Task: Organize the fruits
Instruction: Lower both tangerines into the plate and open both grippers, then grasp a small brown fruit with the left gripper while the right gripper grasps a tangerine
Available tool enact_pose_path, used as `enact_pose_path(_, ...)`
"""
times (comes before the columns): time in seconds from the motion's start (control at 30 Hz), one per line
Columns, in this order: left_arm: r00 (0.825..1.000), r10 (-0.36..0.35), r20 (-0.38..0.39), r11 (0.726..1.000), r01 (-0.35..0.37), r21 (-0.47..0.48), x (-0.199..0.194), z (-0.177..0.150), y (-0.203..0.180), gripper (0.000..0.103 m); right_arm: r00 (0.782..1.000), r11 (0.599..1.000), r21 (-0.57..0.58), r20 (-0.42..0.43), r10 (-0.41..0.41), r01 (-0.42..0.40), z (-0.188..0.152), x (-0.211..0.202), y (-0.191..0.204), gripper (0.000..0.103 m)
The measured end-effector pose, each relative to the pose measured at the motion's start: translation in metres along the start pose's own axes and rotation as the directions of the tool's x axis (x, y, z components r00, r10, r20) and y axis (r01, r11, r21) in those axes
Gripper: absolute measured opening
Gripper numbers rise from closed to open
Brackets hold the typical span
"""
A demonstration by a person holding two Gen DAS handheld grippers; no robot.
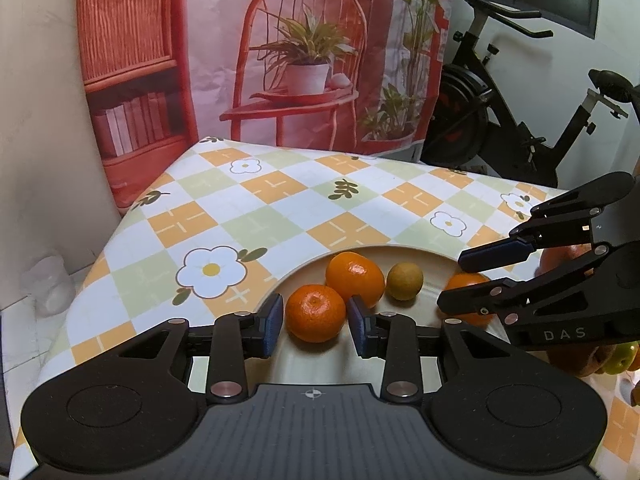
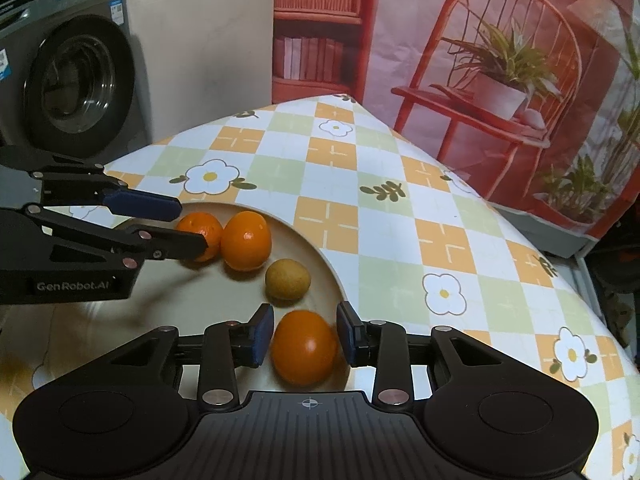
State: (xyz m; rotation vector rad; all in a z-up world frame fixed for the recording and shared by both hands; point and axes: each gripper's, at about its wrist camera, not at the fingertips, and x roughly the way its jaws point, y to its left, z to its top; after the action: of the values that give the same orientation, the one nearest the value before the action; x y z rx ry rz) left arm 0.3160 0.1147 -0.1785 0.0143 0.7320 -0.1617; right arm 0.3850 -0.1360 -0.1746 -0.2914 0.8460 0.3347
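Note:
A cream plate on the checked tablecloth holds three oranges and a small yellow-green fruit. My left gripper is open, its blue pads on either side of one orange with small gaps. A second orange lies just behind it. My right gripper is open around a third orange, pads close to it but apart.
More fruit, red-orange and green, lies at the right edge of the left wrist view. An exercise bike stands behind the table, a washing machine to the left. A printed backdrop hangs behind.

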Motion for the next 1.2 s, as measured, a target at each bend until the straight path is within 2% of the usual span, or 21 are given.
enact_pose_path(0.23,1.0,0.013,0.01,1.0,-0.013,-0.011,-0.018,0.004,-0.007,0.038,0.998,1.0,0.022,0.069,-0.015,0.013,-0.008,-0.03,-0.007,0.031)
enact_pose_path(0.43,0.999,-0.002,0.032,1.0,0.003,-0.022,-0.039,0.005,-0.027,0.038,0.988,0.996,0.082,0.154,-0.03,0.018,-0.031,-0.069,-0.022,0.031)
enact_pose_path(0.77,0.996,-0.069,0.057,0.998,0.069,-0.005,-0.064,-0.005,-0.092,0.038,0.957,0.976,0.216,0.276,-0.087,0.026,-0.099,-0.14,-0.057,0.032)
enact_pose_path(1.07,0.989,-0.14,0.049,0.99,0.138,0.038,-0.073,-0.023,-0.152,0.038,0.916,0.952,0.301,0.365,-0.164,0.05,-0.178,-0.196,-0.076,0.033)
enact_pose_path(1.2,0.987,-0.16,0.027,0.985,0.157,0.076,-0.071,-0.028,-0.176,0.038,0.913,0.943,0.33,0.366,-0.181,0.055,-0.212,-0.206,-0.08,0.033)
